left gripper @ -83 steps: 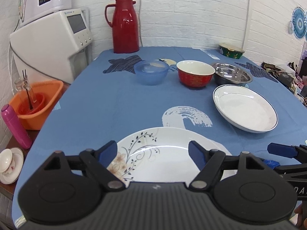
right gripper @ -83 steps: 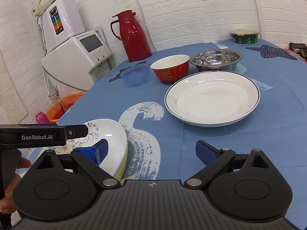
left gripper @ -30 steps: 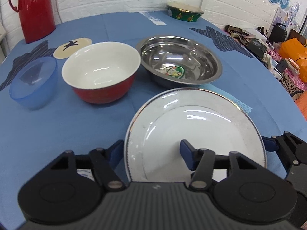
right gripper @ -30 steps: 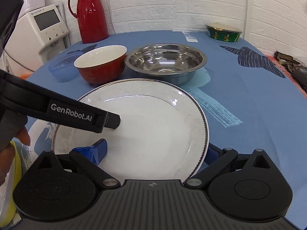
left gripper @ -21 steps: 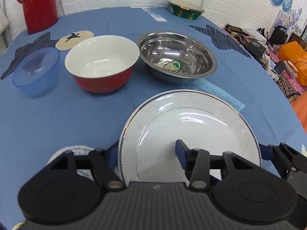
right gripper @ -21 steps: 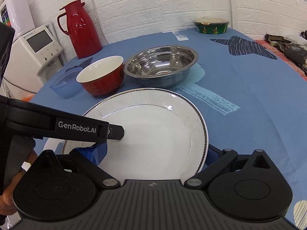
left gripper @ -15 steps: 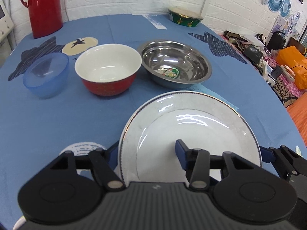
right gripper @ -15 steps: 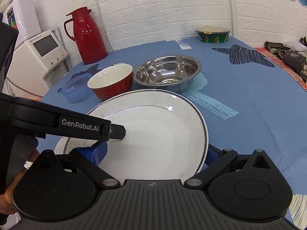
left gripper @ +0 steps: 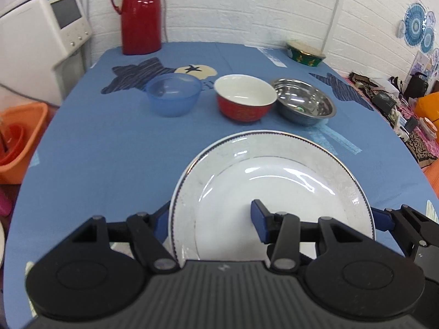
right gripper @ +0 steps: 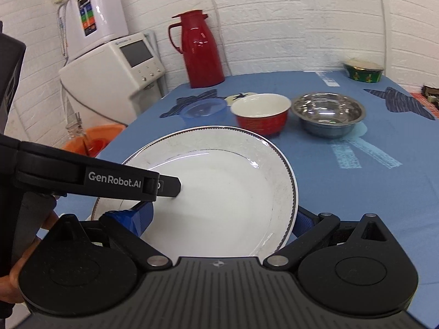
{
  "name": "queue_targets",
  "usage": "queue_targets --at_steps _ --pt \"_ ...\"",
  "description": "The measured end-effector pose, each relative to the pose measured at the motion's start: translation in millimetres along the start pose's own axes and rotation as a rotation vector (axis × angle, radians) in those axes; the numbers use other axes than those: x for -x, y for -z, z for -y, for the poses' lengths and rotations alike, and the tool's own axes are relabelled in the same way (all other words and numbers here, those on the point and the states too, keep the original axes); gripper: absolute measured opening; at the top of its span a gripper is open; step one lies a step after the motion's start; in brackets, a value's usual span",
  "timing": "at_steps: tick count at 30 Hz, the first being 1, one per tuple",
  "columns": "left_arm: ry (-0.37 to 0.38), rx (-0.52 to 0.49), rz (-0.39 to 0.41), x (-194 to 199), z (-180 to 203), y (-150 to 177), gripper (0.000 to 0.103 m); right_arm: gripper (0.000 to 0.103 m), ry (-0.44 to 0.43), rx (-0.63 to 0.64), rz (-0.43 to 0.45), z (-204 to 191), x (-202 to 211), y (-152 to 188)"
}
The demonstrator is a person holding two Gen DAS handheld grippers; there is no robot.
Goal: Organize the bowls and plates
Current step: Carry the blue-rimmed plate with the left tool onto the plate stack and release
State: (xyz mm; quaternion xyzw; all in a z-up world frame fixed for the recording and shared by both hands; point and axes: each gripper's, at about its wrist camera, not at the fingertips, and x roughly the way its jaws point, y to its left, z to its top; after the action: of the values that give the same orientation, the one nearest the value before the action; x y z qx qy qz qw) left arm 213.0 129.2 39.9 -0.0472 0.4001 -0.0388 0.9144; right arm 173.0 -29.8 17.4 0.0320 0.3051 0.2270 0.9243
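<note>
A white plate with a thin dark rim (left gripper: 274,186) hangs tilted above the blue tablecloth (left gripper: 109,150), held from both sides. My left gripper (left gripper: 210,218) is shut on its left rim, one finger under the edge and one on the inner face. My right gripper (right gripper: 222,218) is shut on the right rim of the white plate (right gripper: 219,186) in the same way. Behind it stand a blue plastic bowl (left gripper: 172,96), a red bowl with a white inside (left gripper: 245,98) and a steel bowl (left gripper: 304,104) in a row.
A red thermos (left gripper: 141,13) and a green bowl (left gripper: 306,53) stand at the table's far edge. A white water machine (left gripper: 44,35) and an orange basin (left gripper: 19,142) are off the left side. A person's hand (right gripper: 16,274) grips the left tool's handle.
The white plate, held by both grippers, has risen and drawn back toward me and to the left; the three bowls now look farther away. Both grippers stay shut on it.
</note>
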Motion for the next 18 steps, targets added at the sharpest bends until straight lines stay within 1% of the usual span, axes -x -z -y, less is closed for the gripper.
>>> queue_targets --at_steps 5,8,9,12,14,16,18 --pt "-0.054 0.061 0.002 21 -40 33 0.047 0.089 -0.073 0.042 -0.041 -36 -7 14" --pt "-0.064 0.097 -0.015 19 -55 48 0.047 0.089 -0.091 0.055 -0.081 -47 -15 23" --pt "-0.057 0.104 -0.002 20 -59 53 0.047 0.089 -0.089 0.059 -0.082 -50 -17 25" --pt "-0.079 0.08 0.012 22 -59 59 0.047 0.089 -0.095 0.06 -0.097 -53 -19 28" --pt "-0.071 0.075 0.021 23 -60 63 0.049 0.089 -0.094 0.062 -0.115 -56 -21 31" --pt "-0.055 0.085 0.014 21 -64 67 0.051 0.089 -0.1 0.07 -0.112 -57 -19 34" --pt "-0.026 0.104 0.001 18 -69 69 0.056 0.088 -0.087 0.076 -0.102 -58 -18 33"
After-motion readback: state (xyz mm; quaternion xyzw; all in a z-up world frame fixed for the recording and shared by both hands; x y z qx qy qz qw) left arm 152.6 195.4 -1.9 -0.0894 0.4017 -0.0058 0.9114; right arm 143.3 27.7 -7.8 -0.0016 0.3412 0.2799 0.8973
